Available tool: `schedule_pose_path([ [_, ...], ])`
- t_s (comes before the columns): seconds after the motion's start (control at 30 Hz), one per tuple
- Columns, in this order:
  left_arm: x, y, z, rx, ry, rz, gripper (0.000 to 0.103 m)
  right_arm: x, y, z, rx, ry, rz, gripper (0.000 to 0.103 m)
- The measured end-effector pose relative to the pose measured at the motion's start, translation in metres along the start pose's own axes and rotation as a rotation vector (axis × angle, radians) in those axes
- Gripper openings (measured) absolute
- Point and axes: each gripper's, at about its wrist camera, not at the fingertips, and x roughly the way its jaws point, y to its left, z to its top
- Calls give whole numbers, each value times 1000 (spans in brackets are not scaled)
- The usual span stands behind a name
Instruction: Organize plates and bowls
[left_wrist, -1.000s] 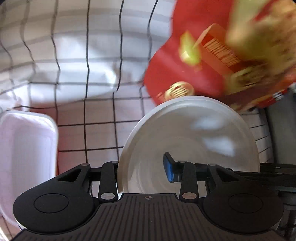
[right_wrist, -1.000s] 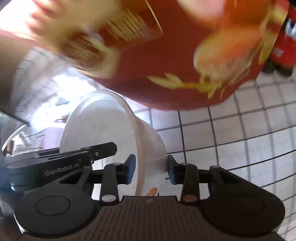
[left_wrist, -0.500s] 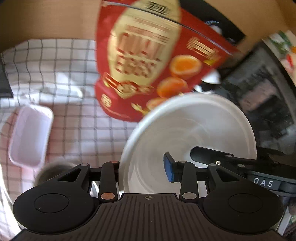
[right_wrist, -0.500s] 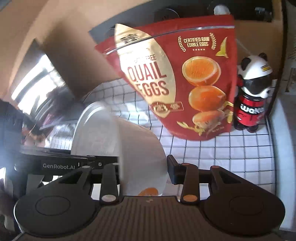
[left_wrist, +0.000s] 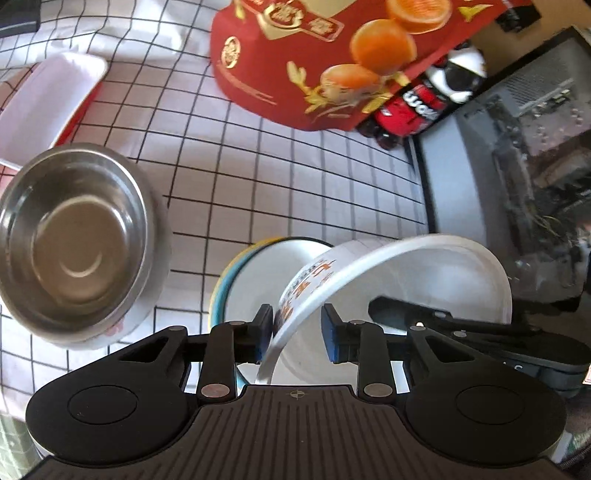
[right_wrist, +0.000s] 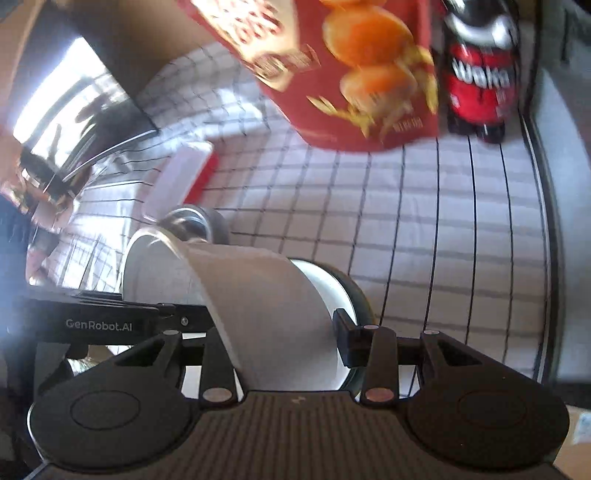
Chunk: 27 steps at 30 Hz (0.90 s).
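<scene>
A white paper bowl with orange print (left_wrist: 391, 273) hangs tilted between both grippers. My left gripper (left_wrist: 297, 334) is shut on its near rim. My right gripper (right_wrist: 280, 343) is shut on the opposite wall of the same bowl (right_wrist: 266, 302). Directly under it lies a stack of plates with a blue and yellow rim (left_wrist: 255, 280), which also shows in the right wrist view (right_wrist: 332, 284). A steel bowl (left_wrist: 74, 240) stands to the left of the stack on the checked cloth (left_wrist: 295, 177).
A red quail-egg bag (left_wrist: 332, 55) and a red panda-capped bottle (left_wrist: 417, 103) stand at the back. A white lidded box (left_wrist: 48, 107) lies at the far left. A grey appliance (left_wrist: 517, 155) borders the cloth on the right.
Both grippers have carried the white bowl down and towards the near side. The plate stack and the steel bowl have come into view below it. The grip is unchanged.
</scene>
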Motion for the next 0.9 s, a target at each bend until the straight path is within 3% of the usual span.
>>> schedule_pose_path([
  [0.3,18,15,2,34,31,-21,22,26,-7,-7,113,-23,-40,38],
  [0.47,15,23,6,39,47,-42,22,25,2,-10,106,-57,-62,38],
  [0.63,19,27,7,48,76,-78,23,26,2,-10,78,-105,-151,38],
  [0.73,18,29,8,57,64,-70,24,29,-5,-12,93,-94,-142,38],
  [0.83,12,28,8,76,32,-44,34,32,-13,-14,114,-87,-142,38],
  [0.9,8,29,8,82,16,-44,31,34,-15,-15,124,-84,-144,38],
])
